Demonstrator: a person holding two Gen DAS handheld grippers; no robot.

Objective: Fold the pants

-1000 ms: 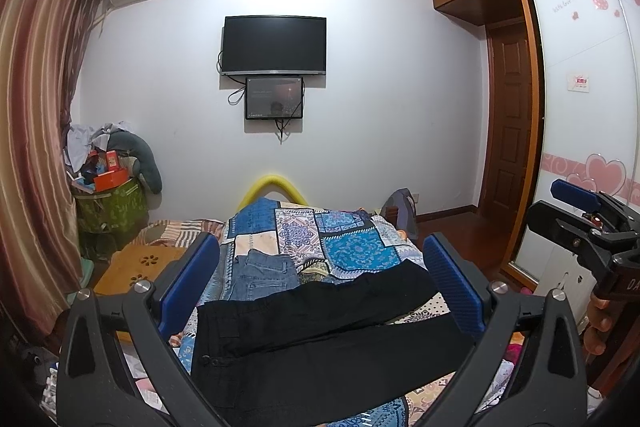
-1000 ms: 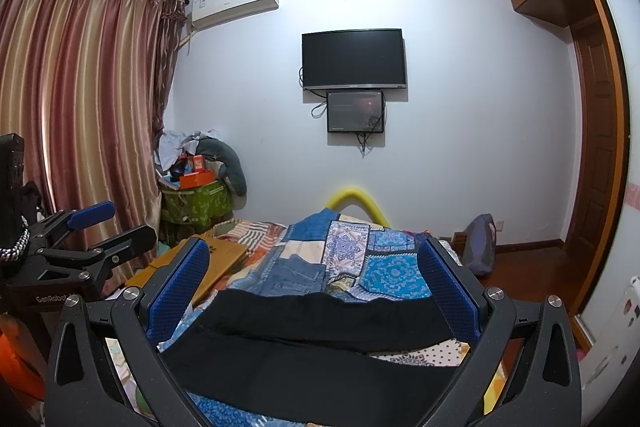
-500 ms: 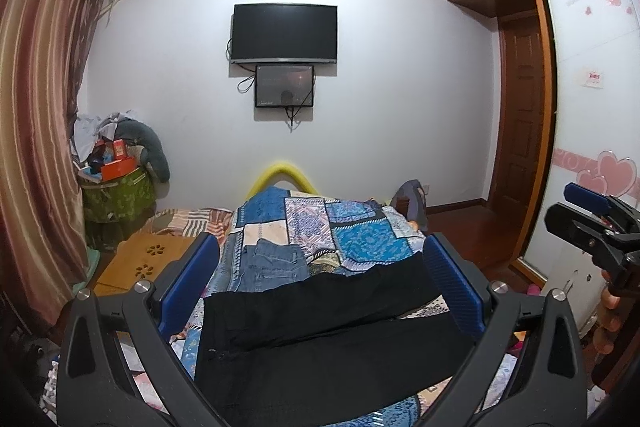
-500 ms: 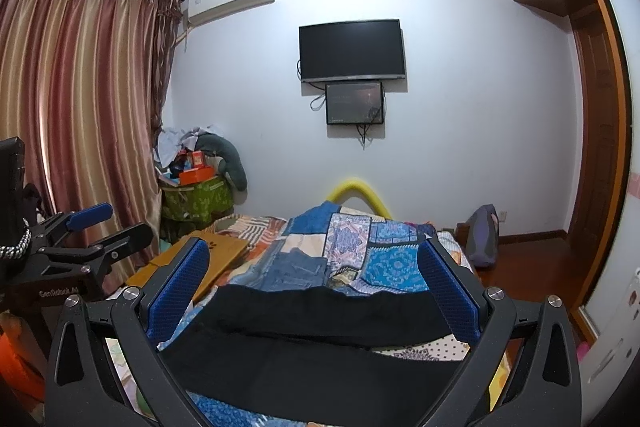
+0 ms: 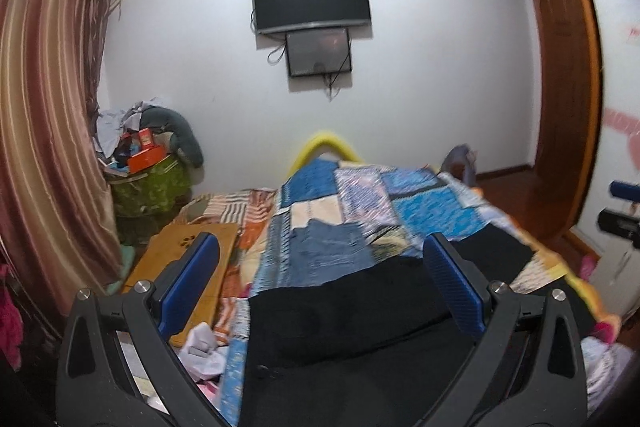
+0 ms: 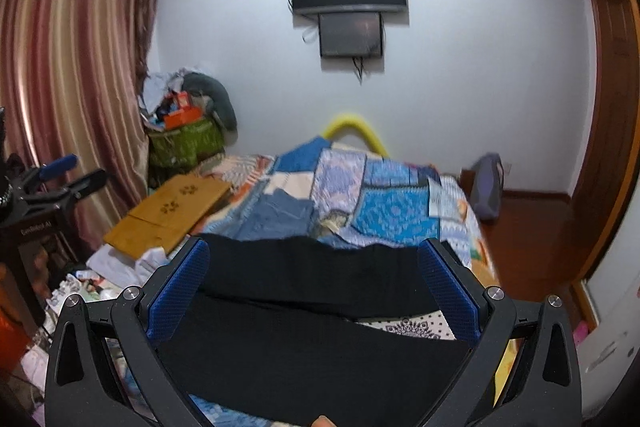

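Black pants (image 5: 340, 331) lie spread across the near end of the bed, their two legs running to the right. My left gripper (image 5: 320, 281) hovers open above the waist end, blue pads (image 5: 188, 279) wide apart and nothing between them. Over the legs of the pants (image 6: 312, 343), my right gripper (image 6: 312, 285) is also open and empty. The right gripper (image 5: 622, 215) shows at the right edge of the left wrist view, and the left gripper (image 6: 52, 179) at the left edge of the right wrist view.
A patchwork quilt (image 5: 420, 203) covers the bed, with folded blue jeans (image 5: 328, 251) just beyond the pants. A wooden lap board (image 6: 172, 211) and loose papers lie at the left. A curtain (image 5: 44, 131), a cluttered green basket (image 6: 184, 143) and wardrobe doors (image 5: 616, 75) flank the bed.
Both views have dropped lower and closer to the bed, so the pants look larger. The left view has swung slightly to the left. Both grippers stay open.
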